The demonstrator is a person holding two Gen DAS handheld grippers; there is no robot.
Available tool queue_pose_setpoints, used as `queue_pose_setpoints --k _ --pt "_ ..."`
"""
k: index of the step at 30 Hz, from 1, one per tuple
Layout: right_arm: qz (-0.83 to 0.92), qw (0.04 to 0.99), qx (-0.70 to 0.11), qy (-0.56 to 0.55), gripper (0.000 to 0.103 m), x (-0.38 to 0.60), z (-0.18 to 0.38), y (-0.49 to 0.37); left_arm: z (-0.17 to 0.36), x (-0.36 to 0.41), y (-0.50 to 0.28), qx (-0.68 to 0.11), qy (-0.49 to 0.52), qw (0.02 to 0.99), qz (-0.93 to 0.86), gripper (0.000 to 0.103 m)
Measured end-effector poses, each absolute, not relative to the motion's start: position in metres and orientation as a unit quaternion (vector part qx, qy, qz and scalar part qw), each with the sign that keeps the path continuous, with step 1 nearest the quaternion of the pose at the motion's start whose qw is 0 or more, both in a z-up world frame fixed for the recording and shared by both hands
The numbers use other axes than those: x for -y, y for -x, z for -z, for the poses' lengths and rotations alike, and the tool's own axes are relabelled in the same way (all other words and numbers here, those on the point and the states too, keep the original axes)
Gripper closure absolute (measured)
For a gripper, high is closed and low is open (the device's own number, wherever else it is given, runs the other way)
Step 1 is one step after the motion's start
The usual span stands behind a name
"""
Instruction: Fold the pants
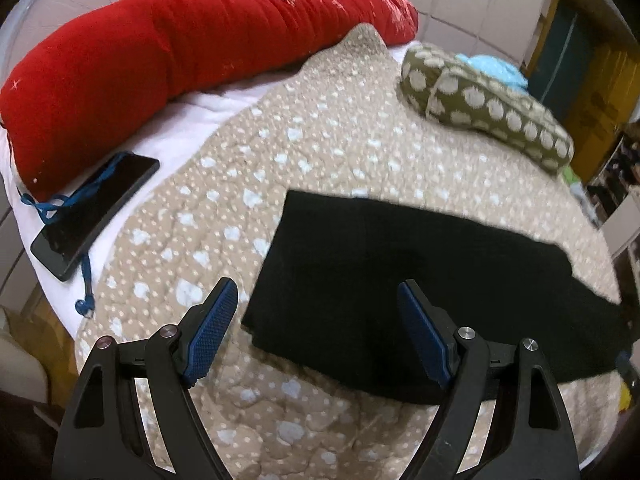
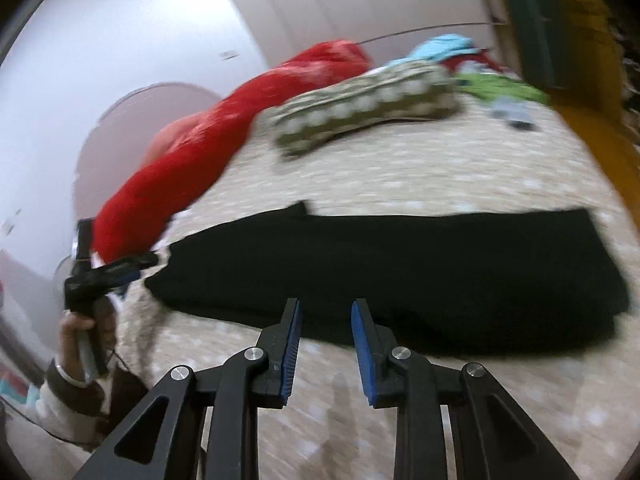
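Observation:
Black pants (image 1: 404, 276) lie flat as a long folded strip on the beige dotted bedspread (image 1: 320, 140). My left gripper (image 1: 318, 290) is wide open and empty, hovering over the pants' left end. In the right wrist view the pants (image 2: 400, 268) stretch across the bed. My right gripper (image 2: 326, 304) is open and empty, just above the pants' near edge. The left gripper (image 2: 120, 268) shows at that view's left, held in a hand beside the pants' left end.
A long red bolster (image 1: 180, 52) lies along the far side. A black phone (image 1: 96, 212) with a blue cord lies on the white sheet at left. An olive dotted pillow (image 1: 480, 104) and a light blue cloth (image 1: 496, 68) lie at the back right.

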State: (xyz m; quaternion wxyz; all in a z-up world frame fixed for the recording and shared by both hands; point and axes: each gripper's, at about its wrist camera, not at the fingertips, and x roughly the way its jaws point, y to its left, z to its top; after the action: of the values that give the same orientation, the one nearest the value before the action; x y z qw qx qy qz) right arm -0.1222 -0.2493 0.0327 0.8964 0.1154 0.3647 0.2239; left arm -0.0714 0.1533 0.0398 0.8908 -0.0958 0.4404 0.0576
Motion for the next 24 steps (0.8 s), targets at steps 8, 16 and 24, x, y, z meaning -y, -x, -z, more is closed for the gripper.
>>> queue_pose_setpoints --k 8,16,24 --pt "-0.193 0.892 -0.407 -0.039 0.078 0.198 0.002 0.102 -0.022 -0.143 0.07 -0.449 0.058 0.889 -0.071 0.021" --pt "-0.181 0.903 -0.385 -0.064 0.075 0.222 -0.023 0.121 -0.045 -0.134 0.085 -0.428 0.055 0.9 -0.063 0.021" --pt "-0.129 0.914 -0.373 -0.095 0.07 0.255 -0.031 0.137 -0.076 -0.108 0.101 -0.395 0.038 0.917 -0.032 0.021"
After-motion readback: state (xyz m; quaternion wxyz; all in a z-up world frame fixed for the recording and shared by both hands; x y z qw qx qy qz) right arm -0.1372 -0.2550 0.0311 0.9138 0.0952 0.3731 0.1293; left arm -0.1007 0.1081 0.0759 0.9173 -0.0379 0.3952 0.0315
